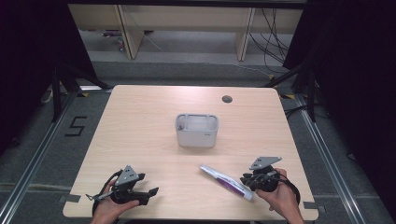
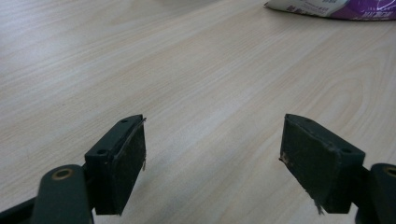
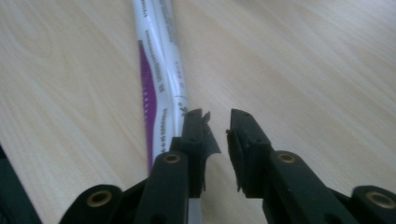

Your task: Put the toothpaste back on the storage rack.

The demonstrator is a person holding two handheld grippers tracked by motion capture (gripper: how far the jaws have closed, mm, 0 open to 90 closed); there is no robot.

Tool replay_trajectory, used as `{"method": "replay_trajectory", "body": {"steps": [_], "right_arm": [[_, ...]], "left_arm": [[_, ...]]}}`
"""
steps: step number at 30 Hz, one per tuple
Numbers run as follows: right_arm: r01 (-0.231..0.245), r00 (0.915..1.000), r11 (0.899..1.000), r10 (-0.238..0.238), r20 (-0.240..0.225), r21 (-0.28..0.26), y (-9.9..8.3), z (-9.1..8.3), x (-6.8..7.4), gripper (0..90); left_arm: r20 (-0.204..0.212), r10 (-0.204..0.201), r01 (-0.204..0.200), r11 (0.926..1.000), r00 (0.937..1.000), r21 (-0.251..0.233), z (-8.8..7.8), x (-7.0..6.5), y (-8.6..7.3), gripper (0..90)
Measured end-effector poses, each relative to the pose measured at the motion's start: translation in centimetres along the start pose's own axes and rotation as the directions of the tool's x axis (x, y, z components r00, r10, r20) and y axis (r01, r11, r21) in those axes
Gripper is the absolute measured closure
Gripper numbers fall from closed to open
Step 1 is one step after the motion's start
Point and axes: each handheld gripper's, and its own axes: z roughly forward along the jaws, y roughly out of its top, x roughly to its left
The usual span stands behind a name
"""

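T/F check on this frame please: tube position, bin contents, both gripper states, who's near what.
1. The white and purple tube lies flat on the table. True.
2. The tube is inside the grey bin. False: it lies on the table, nearer the person than the bin and apart from it.
3. The left gripper has its jaws wide apart with nothing between them. True.
4. The right gripper is clamped on the tube. False: its jaws stand slightly apart with a bare gap, and the tube runs along the outside of one jaw.
5. The left gripper is the one closest to the tube. False: the right gripper is at the tube's near end; the left is well off to the side.
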Motion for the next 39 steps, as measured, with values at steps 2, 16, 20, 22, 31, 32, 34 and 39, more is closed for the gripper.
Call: {"method": "replay_trajectory", "body": {"steps": [2, 16, 20, 22, 31, 32, 34, 39], "right_arm": [[0.022, 0.9997, 1.0, -0.022, 0.004, -0.005, 0.3, 0.4, 0.2, 70.5], [0.086, 0.9953, 0.989, -0.08, -0.055, 0.122, 3.8, 2.1, 2.5, 52.5], [0.104, 0.9943, 0.982, -0.099, -0.039, 0.16, 4.3, 2.9, 2.6, 51.8], [0.146, 0.9889, 0.975, -0.139, -0.052, 0.169, 4.5, 3.3, 2.6, 51.9], [0.15, 0.9886, 0.963, -0.144, -0.045, 0.224, 5.0, 4.0, 2.8, 53.4], [0.167, 0.9859, 0.959, -0.162, -0.043, 0.228, 5.0, 4.2, 2.7, 53.4], [0.17, 0.9854, 0.954, -0.164, -0.047, 0.248, 5.1, 4.4, 2.9, 54.1], [0.175, 0.9846, 0.944, -0.166, -0.055, 0.28, 5.3, 5.0, 3.0, 58.4]], "left_arm": [[0.0, 0.011, -0.011, 0.9999, 0.9999, 0.008, -0.1, 0.1, -0.1, 21.8], [-0.001, 0.003, -0.003, 1.0, 1.0, -0.004, 0.0, 0.0, -0.1, 21.8], [-0.003, 0.001, -0.001, 1.0, 1.0, 0.006, -0.2, 0.0, 0.0, 21.8], [0.0, 0.016, -0.016, 0.9999, 0.9999, 0.006, -0.1, 0.1, -0.2, 21.8], [0.001, 0.003, -0.003, 1.0, 1.0, 0.001, 0.0, 0.0, 0.0, 21.8], [-0.001, 0.023, -0.023, 0.9995, 0.9997, 0.022, -0.1, 0.1, -0.1, 21.9], [-0.001, 0.01, -0.01, 0.9999, 1.0, 0.013, 0.0, 0.0, -0.2, 21.9], [0.001, 0.006, -0.006, 1.0, 1.0, 0.007, 0.0, -0.1, -0.2, 21.9]]}}
